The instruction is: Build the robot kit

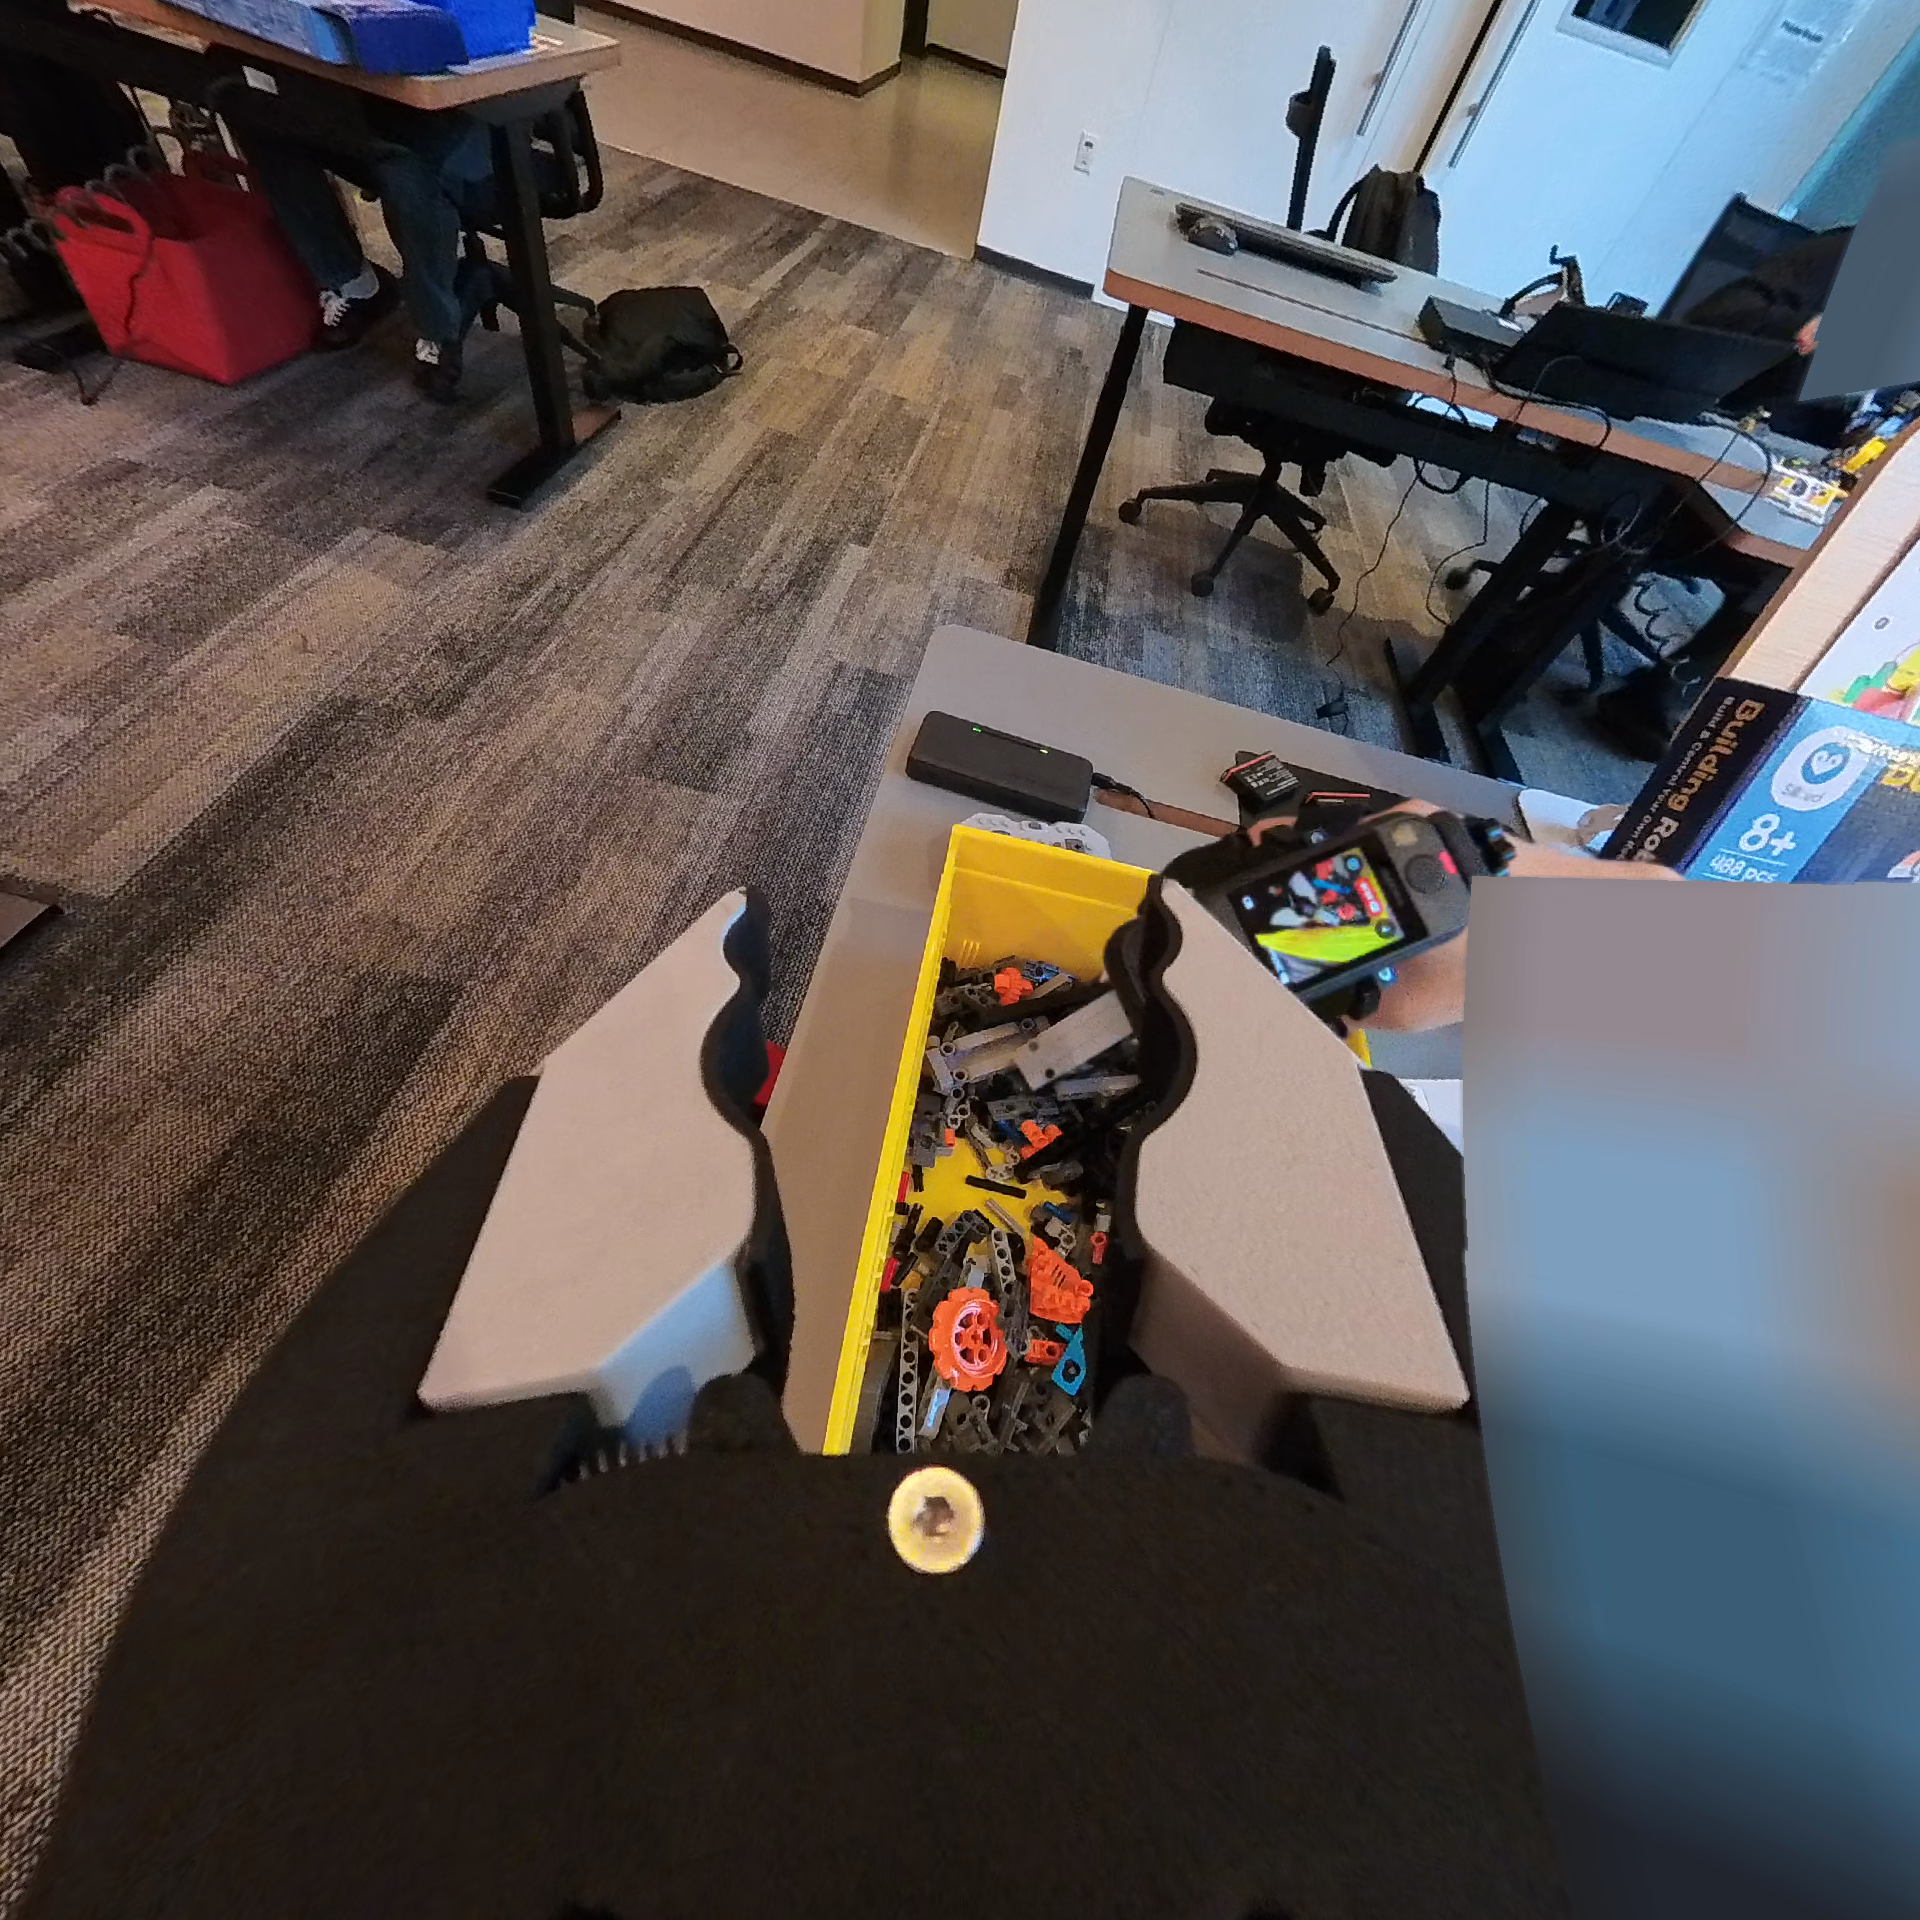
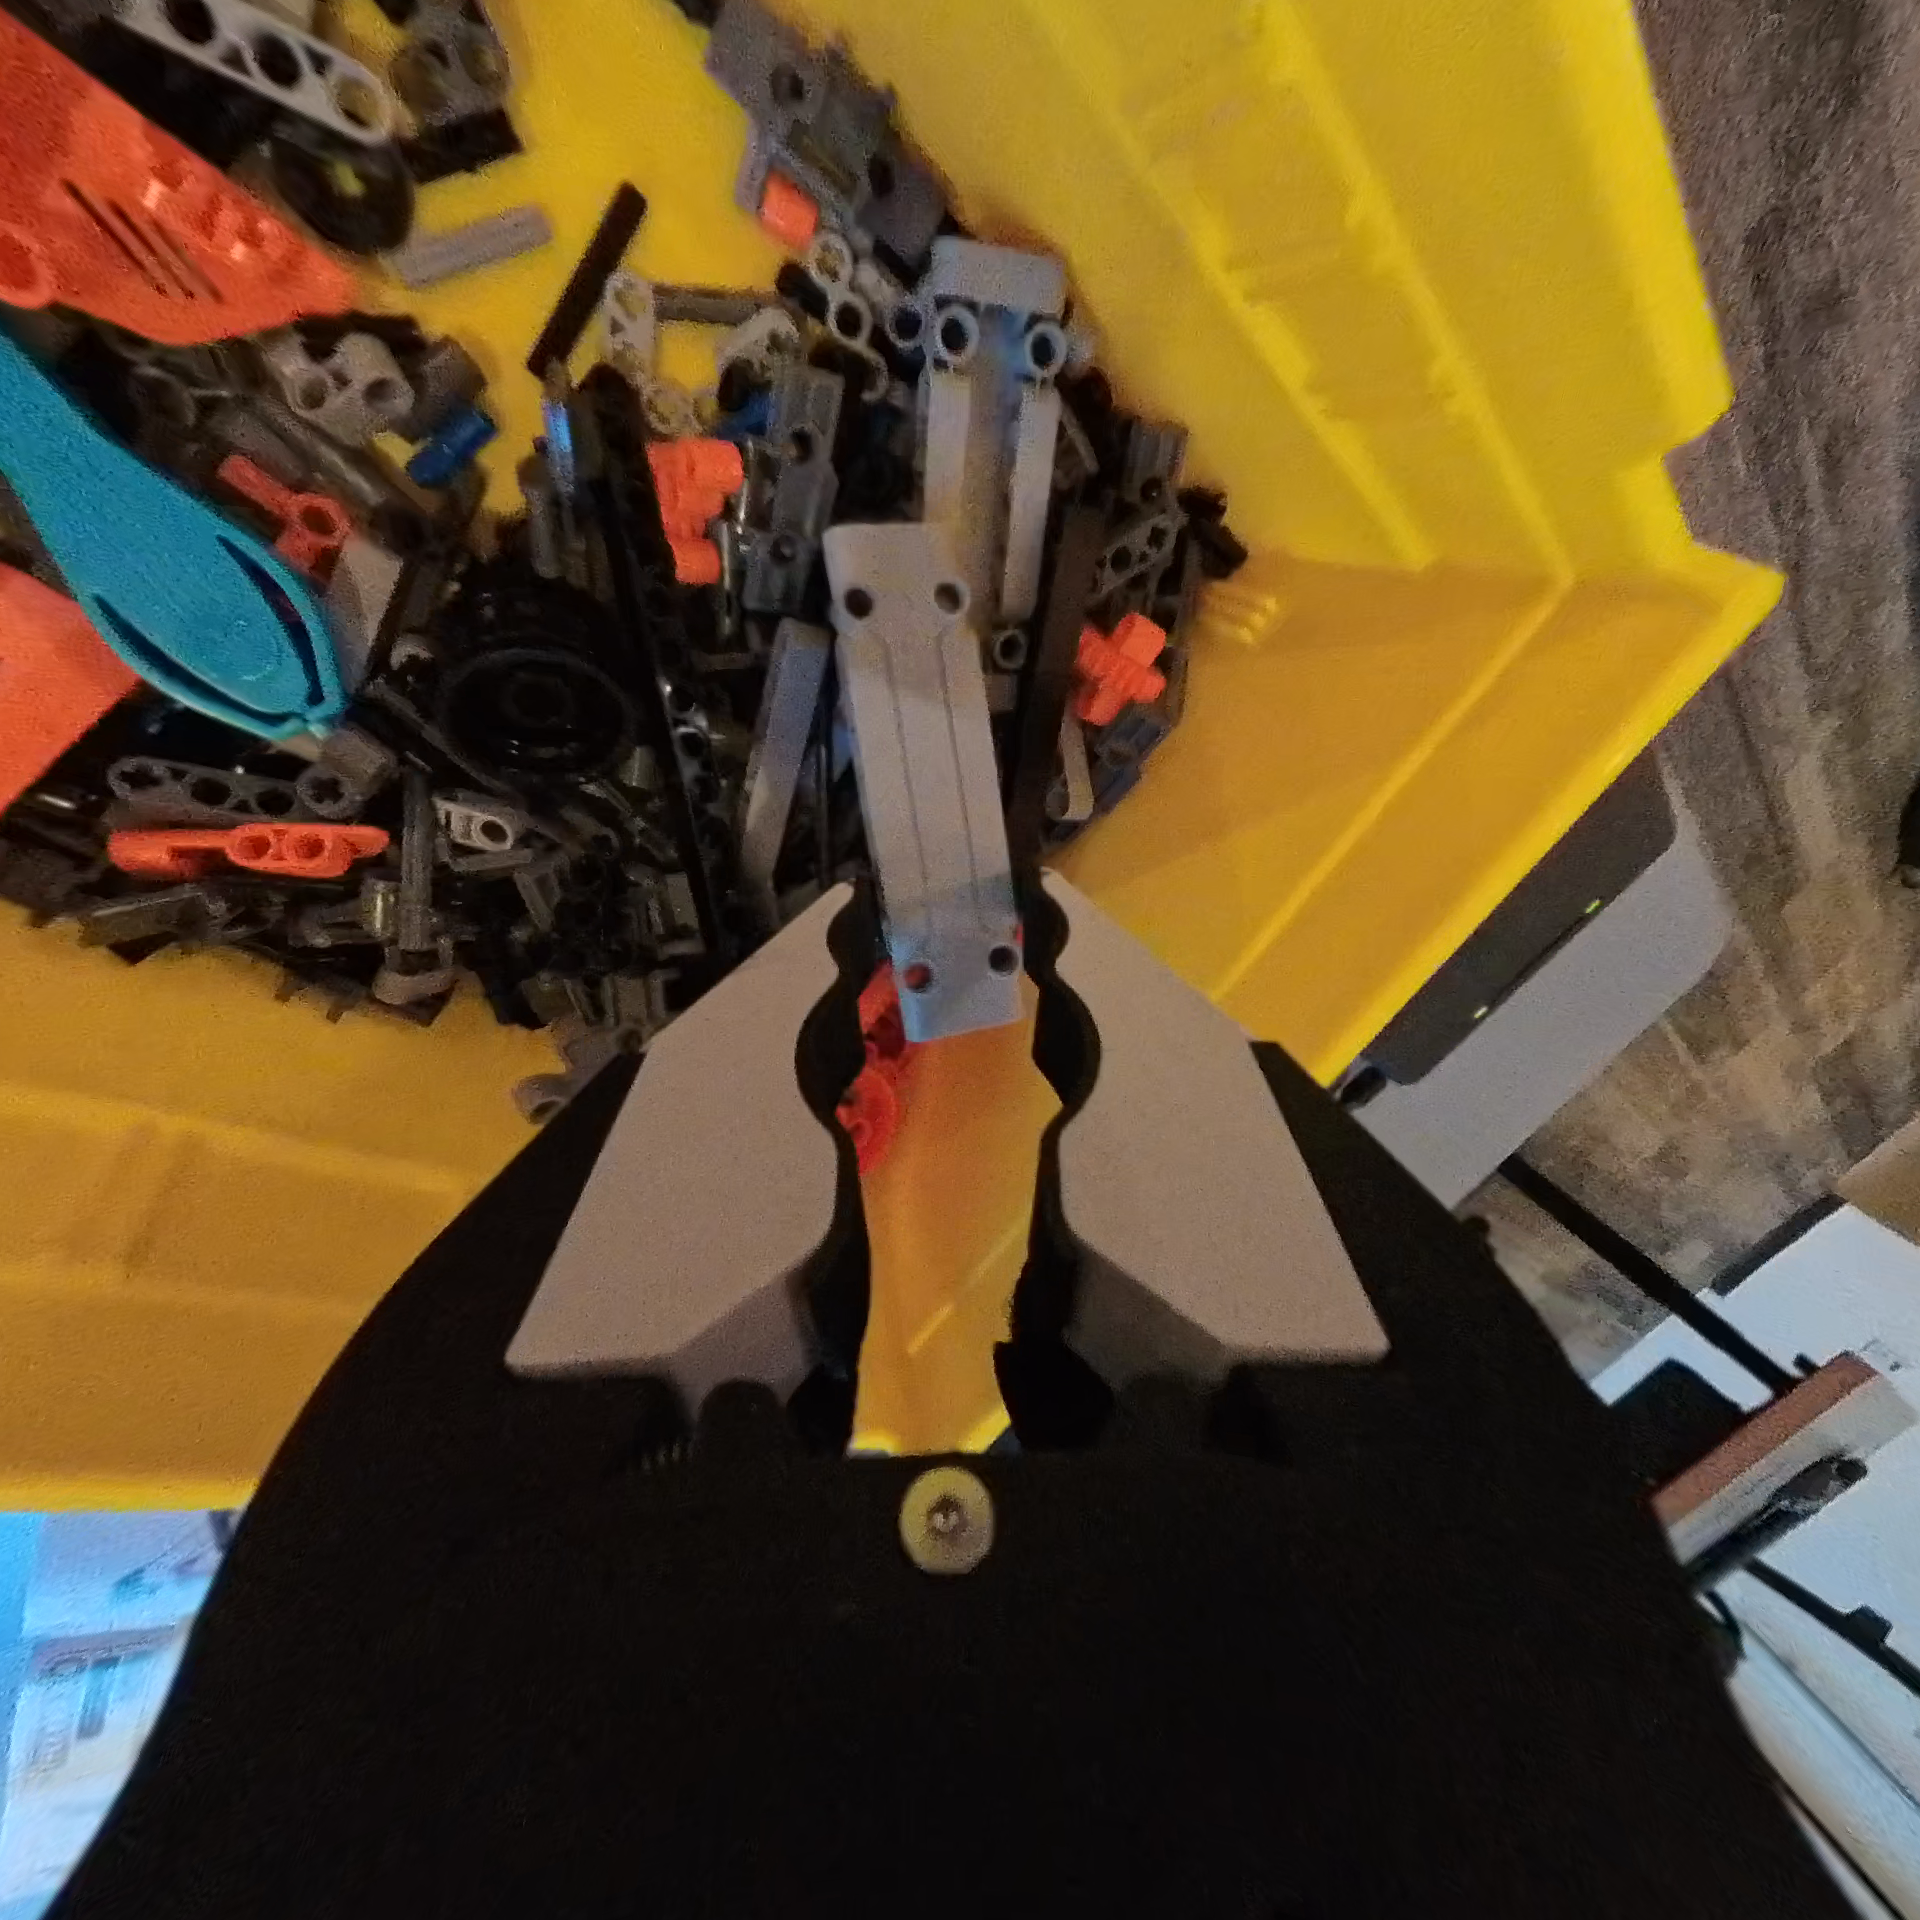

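A long yellow bin (image 1: 904, 1122) on a grey table holds a heap of small building pieces: grey and black beams, orange parts, an orange wheel (image 1: 968, 1340). My left gripper (image 1: 951, 914) is open and empty, held above the bin's near end. My right gripper (image 2: 945, 894) is down inside the bin (image 2: 1351, 520), its jaws closed narrowly on the near end of a long light-grey panel piece (image 2: 920, 748). The piece's far end rests on the heap. A teal curved piece (image 2: 156, 551) and an orange panel (image 2: 135, 229) lie to the left. The right gripper's body with its screen (image 1: 1330, 914) shows in the left wrist view.
A black power brick (image 1: 997, 764) lies on the table beyond the bin. A dark printed box (image 1: 1766, 790) stands at the right. The table edge drops to grey carpet (image 1: 416, 675) on the left. Desks, an office chair (image 1: 1257, 499) and a red bag (image 1: 187, 281) stand farther off. About 30 cm separates my left fingertips from my right.
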{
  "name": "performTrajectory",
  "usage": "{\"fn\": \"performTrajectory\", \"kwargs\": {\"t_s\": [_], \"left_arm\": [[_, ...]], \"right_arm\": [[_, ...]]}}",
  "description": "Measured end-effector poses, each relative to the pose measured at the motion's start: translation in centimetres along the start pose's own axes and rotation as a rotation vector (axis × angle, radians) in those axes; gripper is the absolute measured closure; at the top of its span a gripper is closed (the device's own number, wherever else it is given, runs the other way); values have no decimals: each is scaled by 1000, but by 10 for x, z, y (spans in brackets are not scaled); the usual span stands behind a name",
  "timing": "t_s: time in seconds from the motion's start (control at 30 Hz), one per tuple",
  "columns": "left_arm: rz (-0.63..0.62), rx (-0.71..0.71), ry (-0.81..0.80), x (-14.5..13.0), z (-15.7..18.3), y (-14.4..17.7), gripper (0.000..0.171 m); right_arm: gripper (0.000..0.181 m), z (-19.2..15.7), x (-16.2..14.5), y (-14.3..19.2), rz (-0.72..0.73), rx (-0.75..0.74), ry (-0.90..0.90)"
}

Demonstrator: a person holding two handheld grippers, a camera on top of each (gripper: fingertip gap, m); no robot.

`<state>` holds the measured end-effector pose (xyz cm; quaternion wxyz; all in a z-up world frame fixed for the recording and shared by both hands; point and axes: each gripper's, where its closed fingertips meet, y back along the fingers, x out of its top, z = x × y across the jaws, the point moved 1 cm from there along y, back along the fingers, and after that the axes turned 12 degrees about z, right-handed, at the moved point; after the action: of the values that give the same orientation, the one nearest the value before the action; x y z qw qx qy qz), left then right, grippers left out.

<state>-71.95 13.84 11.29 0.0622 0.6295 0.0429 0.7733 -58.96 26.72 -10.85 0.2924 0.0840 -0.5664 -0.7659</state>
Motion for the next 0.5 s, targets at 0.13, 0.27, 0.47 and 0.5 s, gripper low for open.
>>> {"fn": "performTrajectory", "kwargs": {"t_s": [0.13, 0.27, 0.47, 0.5], "left_arm": [[1, 2, 3, 0, -1, 0, 103], [-2, 0, -1, 0, 0, -1, 103], [-4, -18, 0, -1, 3, -2, 103], [-4, -20, 2, -1, 2, -2, 103]], "right_arm": [[145, -19, 30, 2, 175, 59, -2], [107, -56, 100, 4, 431, 255, -81], [98, -94, 133, -33, 393, 488, -202], [105, -98, 134, -38, 380, 503, -220]]}}
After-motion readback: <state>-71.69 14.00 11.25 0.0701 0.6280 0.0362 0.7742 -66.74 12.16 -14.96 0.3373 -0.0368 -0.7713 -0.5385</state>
